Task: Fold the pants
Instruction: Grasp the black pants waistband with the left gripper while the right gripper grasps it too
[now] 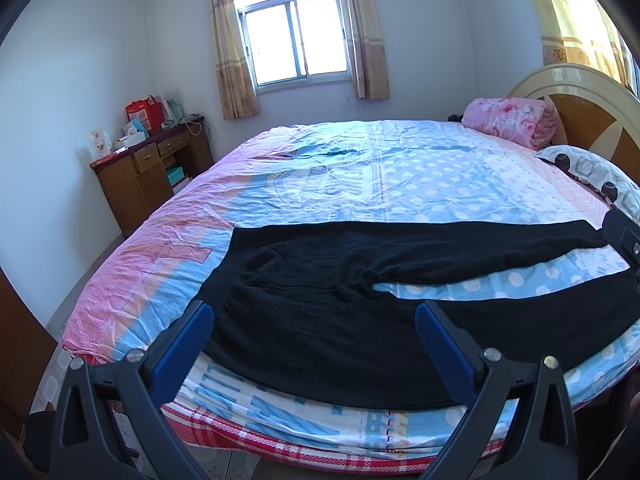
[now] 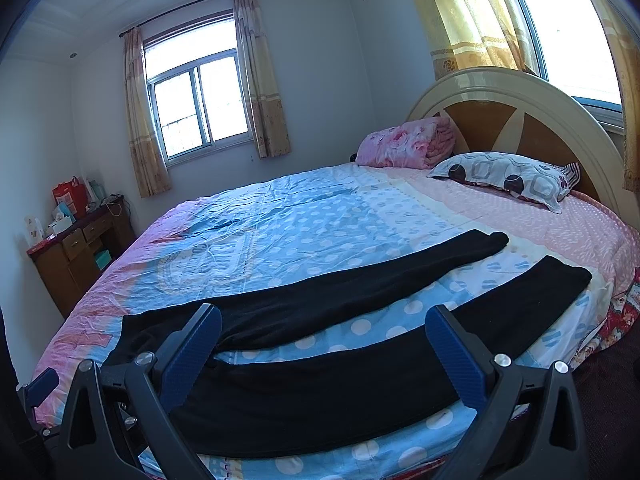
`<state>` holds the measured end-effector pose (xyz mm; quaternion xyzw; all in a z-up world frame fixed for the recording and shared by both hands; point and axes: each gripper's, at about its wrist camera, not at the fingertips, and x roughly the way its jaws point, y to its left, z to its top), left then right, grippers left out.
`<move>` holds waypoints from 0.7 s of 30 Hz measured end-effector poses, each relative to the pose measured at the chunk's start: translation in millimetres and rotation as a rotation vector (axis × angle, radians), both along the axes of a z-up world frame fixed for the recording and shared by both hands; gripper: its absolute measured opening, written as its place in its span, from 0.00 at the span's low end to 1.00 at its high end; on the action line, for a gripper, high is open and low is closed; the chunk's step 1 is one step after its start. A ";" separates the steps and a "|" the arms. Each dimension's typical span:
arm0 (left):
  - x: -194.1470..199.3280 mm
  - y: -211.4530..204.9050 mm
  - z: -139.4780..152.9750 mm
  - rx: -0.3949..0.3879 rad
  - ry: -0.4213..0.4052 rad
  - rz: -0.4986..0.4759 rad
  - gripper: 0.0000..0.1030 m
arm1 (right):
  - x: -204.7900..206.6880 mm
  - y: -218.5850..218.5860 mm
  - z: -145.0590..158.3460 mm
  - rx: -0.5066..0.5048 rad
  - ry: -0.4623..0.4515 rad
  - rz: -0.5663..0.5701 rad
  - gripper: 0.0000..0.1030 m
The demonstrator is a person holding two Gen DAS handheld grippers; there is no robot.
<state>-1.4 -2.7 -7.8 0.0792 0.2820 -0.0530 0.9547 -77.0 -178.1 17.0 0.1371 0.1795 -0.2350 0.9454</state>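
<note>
Pants (image 1: 320, 312) near leg end cut off at right edge; desk clutter (image 1: 140, 124) too small.

pants (image 1: 320, 300): matt black knit | bedsheet (image 1: 400, 176): creased cloth | headboard (image 2: 520, 92): glossy wood

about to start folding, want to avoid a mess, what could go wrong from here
The pants lie along the near edge of the bed, so a tug toward you could drag them off. The legs are spread apart with a wrinkled crotch, so folding one over the other may come out crooked. Both the left gripper and the right gripper are open and hold nothing, and a deep pinch might catch the sheet too.
</note>
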 end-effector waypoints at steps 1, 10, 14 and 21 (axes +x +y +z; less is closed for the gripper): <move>0.0 -0.1 0.0 0.000 0.000 0.000 1.00 | -0.2 0.2 -0.5 -0.001 0.000 0.000 0.99; 10.3 1.2 -8.4 0.010 0.024 -0.007 1.00 | 2.3 -0.5 -0.5 -0.002 0.012 0.003 0.99; 25.7 1.0 -21.9 0.060 0.054 -0.019 1.00 | 8.1 -5.8 -4.9 -0.016 0.026 -0.003 0.99; 76.7 15.9 -53.1 0.057 0.168 -0.001 0.98 | 34.4 -38.8 -31.4 0.005 0.113 0.002 0.99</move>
